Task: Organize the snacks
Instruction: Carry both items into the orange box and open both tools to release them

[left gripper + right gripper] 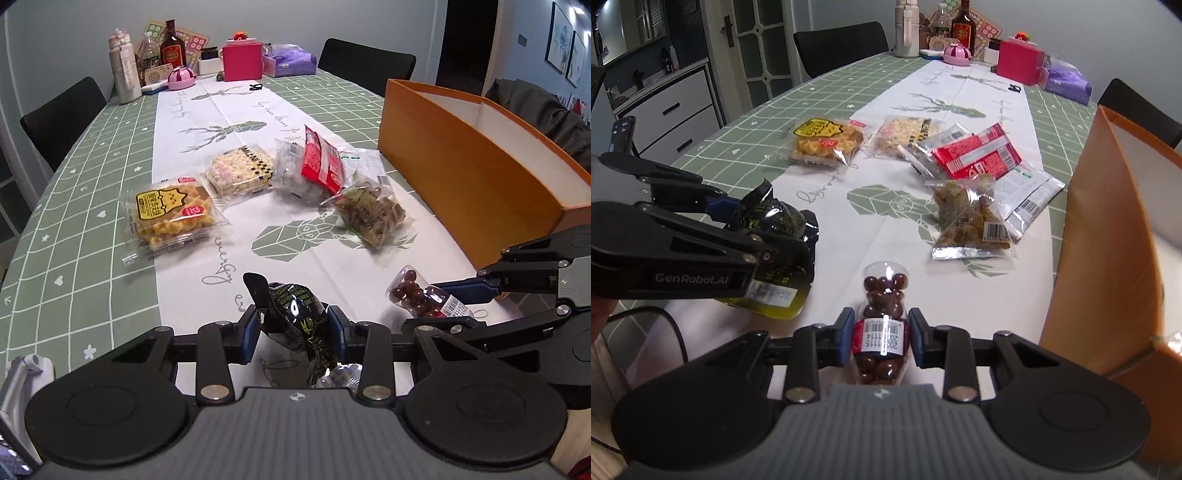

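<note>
Nearest, left gripper point(295, 332) clamps a black packet point(299, 317) and right gripper point(881, 338) clamps a chocolate-ball bottle point(882, 317), both just beside the orange box point(480, 173); farther along it, five snack packs point(266, 184) remain unsorted.

- My left gripper point(295, 334) points down at a slant, blue pads clamped on the dark foil packet point(301, 321) from both sides.
- My right gripper point(881, 334) slants down too, its pads pinching the labelled waist of the small bottle of brown balls point(882, 325).
- The two sit side by side at the near end, left one just beside the right.
</note>
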A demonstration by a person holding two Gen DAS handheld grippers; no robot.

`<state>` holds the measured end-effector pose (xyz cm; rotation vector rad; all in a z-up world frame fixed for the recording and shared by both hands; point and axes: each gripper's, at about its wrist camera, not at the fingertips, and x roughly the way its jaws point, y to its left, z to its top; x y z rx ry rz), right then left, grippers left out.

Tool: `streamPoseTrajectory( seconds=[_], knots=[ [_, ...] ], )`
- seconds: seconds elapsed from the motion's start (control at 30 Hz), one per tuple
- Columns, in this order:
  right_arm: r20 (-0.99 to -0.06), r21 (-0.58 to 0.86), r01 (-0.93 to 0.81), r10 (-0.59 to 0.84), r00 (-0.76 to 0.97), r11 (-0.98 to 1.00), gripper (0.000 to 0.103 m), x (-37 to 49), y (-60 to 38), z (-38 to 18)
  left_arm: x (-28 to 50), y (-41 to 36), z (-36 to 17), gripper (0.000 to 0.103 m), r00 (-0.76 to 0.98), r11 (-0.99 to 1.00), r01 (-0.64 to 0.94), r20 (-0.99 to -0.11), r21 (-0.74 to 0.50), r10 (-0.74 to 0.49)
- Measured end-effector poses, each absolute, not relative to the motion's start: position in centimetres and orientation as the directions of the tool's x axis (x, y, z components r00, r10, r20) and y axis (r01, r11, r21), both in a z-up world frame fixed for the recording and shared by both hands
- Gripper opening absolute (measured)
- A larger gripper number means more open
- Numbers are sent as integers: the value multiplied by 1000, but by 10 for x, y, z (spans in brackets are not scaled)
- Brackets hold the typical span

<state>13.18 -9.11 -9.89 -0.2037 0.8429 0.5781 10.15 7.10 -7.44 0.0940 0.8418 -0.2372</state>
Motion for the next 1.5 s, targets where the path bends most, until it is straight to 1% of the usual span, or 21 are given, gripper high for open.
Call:
streamPoseTrajectory(
  seconds=[0.1, 0.23, 0.43, 0.57, 0.73, 0.87, 0.97, 1.17, 1.23, 1.3, 1.43, 1.5],
  knots=[
    [-735, 73, -560, 424, 529, 825, 30, 126, -98, -85, 97, 67, -61, 44, 644, 965, 261, -744, -6, -179],
    [-704, 89, -574, 459, 542, 814, 30, 117, -109, -63, 90, 57, -40, 44, 663, 955, 294, -728, 39, -174],
    [-638, 64, -602, 496, 589, 796, 30, 108, -132, -17, 85, 34, -7, 44, 699, 925, 364, -689, 110, -192],
    [-611, 57, -584, 491, 621, 809, 30, 111, -158, 13, 82, 14, 18, 44, 721, 900, 414, -652, 135, -234],
    [-603, 35, -532, 442, 664, 846, 30, 117, -199, 45, 82, -19, 43, 44, 732, 850, 499, -608, 171, -308],
    [-631, 6, -481, 376, 679, 877, 30, 134, -229, 56, 88, -45, 54, 44, 722, 814, 555, -585, 172, -369],
    [-683, -26, -453, 316, 659, 891, 30, 155, -250, 48, 98, -63, 55, 44, 697, 777, 608, -578, 164, -424],
    [-779, -54, -431, 232, 583, 901, 30, 197, -280, 18, 137, -113, 39, 44, 629, 692, 696, -627, 192, -459],
    [-800, -71, -445, 216, 559, 893, 30, 209, -283, 7, 154, -128, 29, 44, 616, 671, 712, -644, 207, -454],
    [-823, -88, -460, 196, 533, 883, 30, 221, -284, -4, 174, -142, 16, 44, 602, 668, 712, -676, 216, -424],
    [-862, -112, -492, 162, 480, 863, 30, 239, -283, -28, 206, -158, -11, 44, 608, 668, 694, -716, 269, -344],
    [-873, -121, -507, 152, 463, 853, 30, 245, -281, -37, 216, -162, -22, 44, 601, 657, 699, -731, 284, -323]
  ],
)
